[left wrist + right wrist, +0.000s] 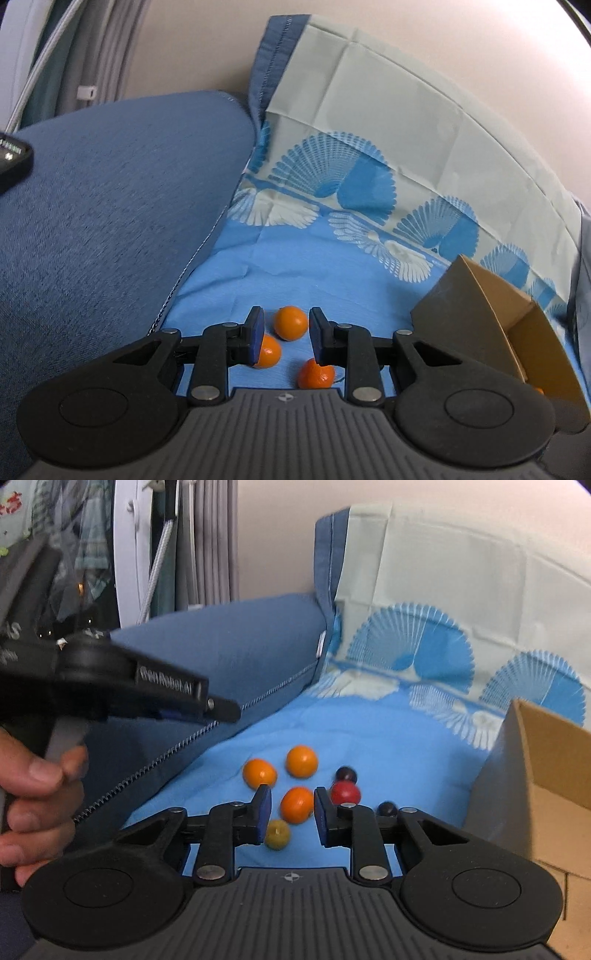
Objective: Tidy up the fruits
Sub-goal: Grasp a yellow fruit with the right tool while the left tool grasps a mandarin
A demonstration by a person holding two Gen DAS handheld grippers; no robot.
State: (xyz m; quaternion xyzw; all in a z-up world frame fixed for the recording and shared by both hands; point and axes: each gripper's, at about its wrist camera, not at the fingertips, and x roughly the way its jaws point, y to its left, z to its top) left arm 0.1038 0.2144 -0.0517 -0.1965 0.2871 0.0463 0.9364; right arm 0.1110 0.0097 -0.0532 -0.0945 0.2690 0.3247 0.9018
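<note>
A loose cluster of fruit was seen on the blue bedsheet (388, 738), with an open cardboard box (546, 760) at about three o'clock from it and a blue cushion (229, 642) at about ten o'clock.

In the right wrist view, the right gripper (291, 812) was held over the cluster with its jaws apart and nothing pressed between the pads. An orange fruit (296, 804) was framed in the gap, just ahead at twelve o'clock, though it could not be told whether the tips had yet come down level with it. A small yellow-green fruit (277, 833) lay at seven o'clock from it, near the left pad; a red fruit (345, 793) lay at two o'clock, close behind the right finger, with two dark fruits beside. Two more oranges (259, 772) (302, 761) lay farther off at eleven and twelve o'clock.

In the left wrist view, the left gripper (284, 334) was likewise parted and empty, with one orange (291, 322) ahead of the gap at twelve o'clock.

The fruits being round, no long axis had to be matched. The right gripper was judged the nearer to its fruit and to the box, so a short descent and a closing was probably all that was called for; the neighbouring fruits could be nudged by the fingers.
</note>
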